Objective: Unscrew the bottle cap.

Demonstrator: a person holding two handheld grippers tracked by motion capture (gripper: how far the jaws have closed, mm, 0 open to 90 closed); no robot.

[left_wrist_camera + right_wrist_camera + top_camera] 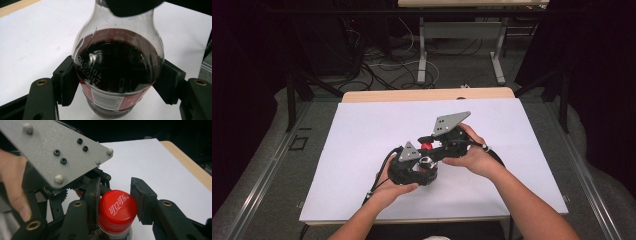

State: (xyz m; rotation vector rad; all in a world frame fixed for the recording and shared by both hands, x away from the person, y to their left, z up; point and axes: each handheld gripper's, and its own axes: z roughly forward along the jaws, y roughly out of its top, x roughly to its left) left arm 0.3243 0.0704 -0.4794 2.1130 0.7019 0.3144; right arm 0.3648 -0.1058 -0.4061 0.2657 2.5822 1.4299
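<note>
Both hands sit near the table's near edge, mid-sheet. Small clear plastic bottle of dark cola (117,72), red screw cap (117,211), stands on the white sheet (362,130). Left gripper (117,85) jaws pressed against its labelled body, closed on it. Right gripper (116,195) jaws bracket the cap, touching both sides, narrowly parted. Judged: full, fairly heavy, rigid but smooth-walled; the ribbed cap gives the surest purchase.

a clear plastic cola bottle (117,67) of dark liquid, red screw cap (117,211) on, stands upright nearer the desk's near edge.
</note>
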